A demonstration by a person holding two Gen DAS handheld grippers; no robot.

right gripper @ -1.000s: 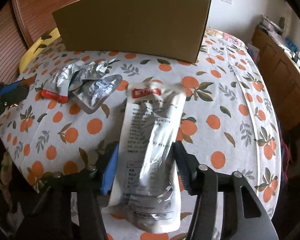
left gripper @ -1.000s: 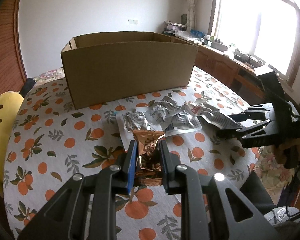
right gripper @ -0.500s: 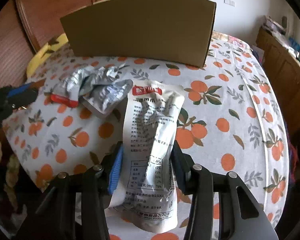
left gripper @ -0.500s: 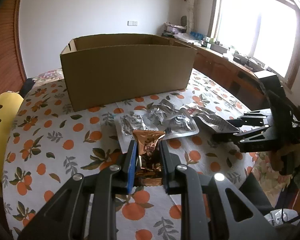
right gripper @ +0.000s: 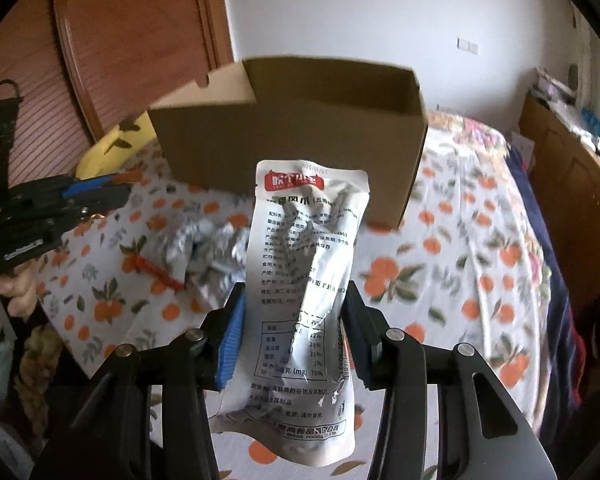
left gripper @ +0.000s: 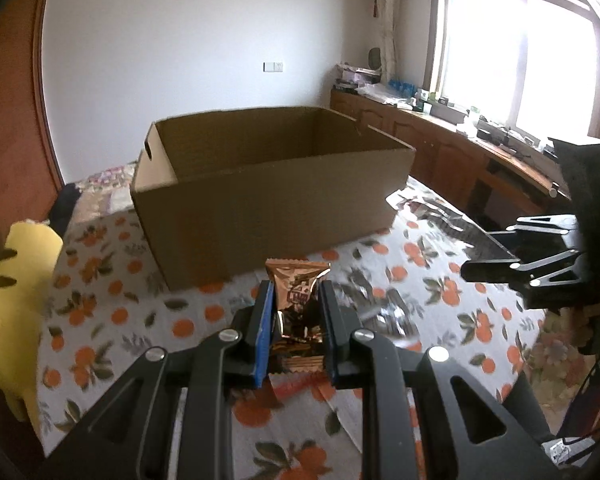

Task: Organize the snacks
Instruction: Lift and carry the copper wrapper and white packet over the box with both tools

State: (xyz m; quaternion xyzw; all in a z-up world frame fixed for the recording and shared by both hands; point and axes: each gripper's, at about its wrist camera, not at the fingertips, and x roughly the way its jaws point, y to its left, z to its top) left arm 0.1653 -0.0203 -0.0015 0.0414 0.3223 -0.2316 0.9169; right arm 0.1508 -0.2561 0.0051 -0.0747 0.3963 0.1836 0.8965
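Where the orange-print cloth covers the round table (left gripper: 100, 320), an open brown cardboard box (left gripper: 268, 204) stands at the far side. Loose crumpled silver foil packets (right gripper: 208, 244) lie in front of it. Right gripper (right gripper: 292, 332): fingers pinching a tall white printed snack pouch (right gripper: 308, 256), held upright above the cloth. Left gripper (left gripper: 294, 320): fingers pinching a small copper-brown foil snack packet (left gripper: 298, 296), near the box's front wall.

orange-print tablecloth (left gripper: 100, 320), yellow cushion perhaps (left gripper: 16, 280)
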